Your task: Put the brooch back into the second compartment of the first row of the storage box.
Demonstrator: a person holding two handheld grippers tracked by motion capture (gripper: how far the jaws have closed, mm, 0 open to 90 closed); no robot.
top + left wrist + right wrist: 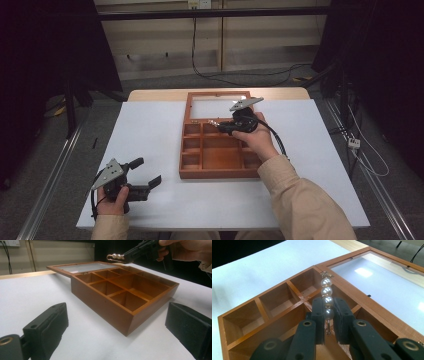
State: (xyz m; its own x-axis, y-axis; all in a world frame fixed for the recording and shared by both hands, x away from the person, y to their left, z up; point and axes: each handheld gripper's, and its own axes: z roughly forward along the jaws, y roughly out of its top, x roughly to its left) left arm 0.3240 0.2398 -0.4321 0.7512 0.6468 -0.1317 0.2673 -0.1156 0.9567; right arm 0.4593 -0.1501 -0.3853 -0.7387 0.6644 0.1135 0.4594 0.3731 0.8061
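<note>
Over white table [150, 130], right tongs [328, 312] pinch pearl earring [326, 293]; left tongs [148, 172] gape.

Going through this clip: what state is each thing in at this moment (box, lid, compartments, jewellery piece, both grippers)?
Brown wooden compartment box: open, flat on the white table.
Glass-paned lid: folded back flat.
Compartments: those visible look empty.
String of white pearls with metal hook: clamped, held above the box.
Right gripper: shut on the pearls.
Left gripper: open, holding nothing, beside the box.
</note>
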